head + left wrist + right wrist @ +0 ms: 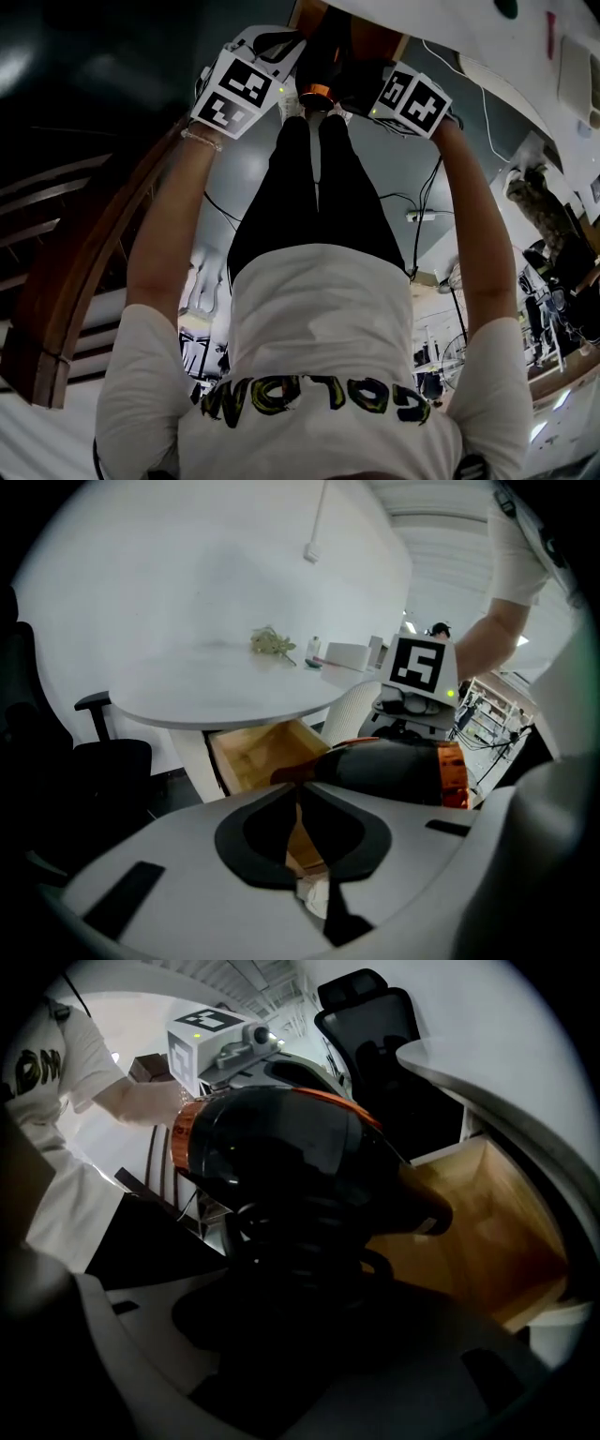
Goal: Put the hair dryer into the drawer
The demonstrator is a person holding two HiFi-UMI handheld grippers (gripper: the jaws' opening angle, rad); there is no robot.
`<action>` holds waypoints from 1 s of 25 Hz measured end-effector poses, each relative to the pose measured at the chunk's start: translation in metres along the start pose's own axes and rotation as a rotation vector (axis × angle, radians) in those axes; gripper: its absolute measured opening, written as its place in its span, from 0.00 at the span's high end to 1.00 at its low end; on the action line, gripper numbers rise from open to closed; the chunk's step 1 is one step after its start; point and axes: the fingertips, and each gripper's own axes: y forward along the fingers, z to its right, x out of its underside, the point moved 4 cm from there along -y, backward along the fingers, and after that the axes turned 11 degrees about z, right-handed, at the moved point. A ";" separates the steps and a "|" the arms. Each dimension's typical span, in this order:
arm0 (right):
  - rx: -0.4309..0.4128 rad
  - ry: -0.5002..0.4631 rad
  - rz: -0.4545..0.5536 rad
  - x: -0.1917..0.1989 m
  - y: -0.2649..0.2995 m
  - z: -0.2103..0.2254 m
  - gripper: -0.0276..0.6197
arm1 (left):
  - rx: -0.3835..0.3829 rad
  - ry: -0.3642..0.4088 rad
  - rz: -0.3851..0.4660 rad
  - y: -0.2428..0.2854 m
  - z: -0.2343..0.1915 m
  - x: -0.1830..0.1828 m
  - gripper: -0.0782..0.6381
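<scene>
The hair dryer (pixel 319 80) is black with an orange ring. It hangs between my two grippers, above the open wooden drawer (pixel 366 39). My right gripper (pixel 309 1274) is shut on the hair dryer (pixel 281 1147) at its lower part, where the coiled cord sits, and the nozzle points toward the drawer (pixel 487 1222). My left gripper (pixel 300 803) is shut, its tips meeting with nothing seen between them. In its view the hair dryer (pixel 394 766) lies just ahead and to the right, over the drawer (pixel 258 752). In the head view the left gripper (pixel 281 56) and right gripper (pixel 366 84) flank the dryer.
The drawer hangs under a white round table (pixel 187 682) carrying a green sprig (pixel 272 644) and small items. A black office chair (pixel 84 761) stands beside the table. Cables (pixel 422 202) run across the floor, and a curved wooden rail (pixel 75 281) is at the left.
</scene>
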 end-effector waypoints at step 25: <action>0.098 -0.012 -0.189 0.005 0.008 0.053 0.57 | 0.044 -0.021 -0.067 0.036 -0.030 0.011 0.85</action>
